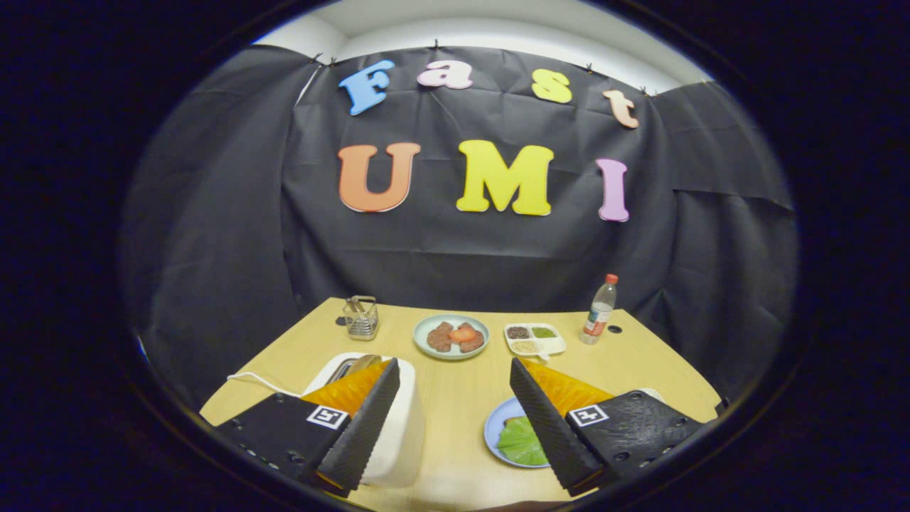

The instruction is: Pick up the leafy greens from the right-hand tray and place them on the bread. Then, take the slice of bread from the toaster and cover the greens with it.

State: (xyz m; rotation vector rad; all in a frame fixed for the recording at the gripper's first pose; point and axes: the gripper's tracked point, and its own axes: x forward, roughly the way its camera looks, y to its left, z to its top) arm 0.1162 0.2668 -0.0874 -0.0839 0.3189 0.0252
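Fingers point(370, 419) are spread wide, nothing held. Greens point(520, 442) are seen on blue tray point(494, 427) at 5 o'clock, beside right finger. Judged light, floppy, tearable; best pinched at leaf edge.

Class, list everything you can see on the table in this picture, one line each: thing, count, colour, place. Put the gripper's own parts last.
Table: one, light wood, under everything.
Toaster: one, white, behind the left finger, bread slice in its slot.
Blue plate: one, beside the right finger, holding leafy greens, green.
Grey plate: one, far centre, with brown and orange-red food.
Divided tray: one, white, right of the grey plate, three fillings.
Bottle: one, clear with red cap, far right.
Wire holder: one, metal, far left.
Cable: one, white, left of the toaster.
Fingers: two, black and orange, apart, holding nothing.
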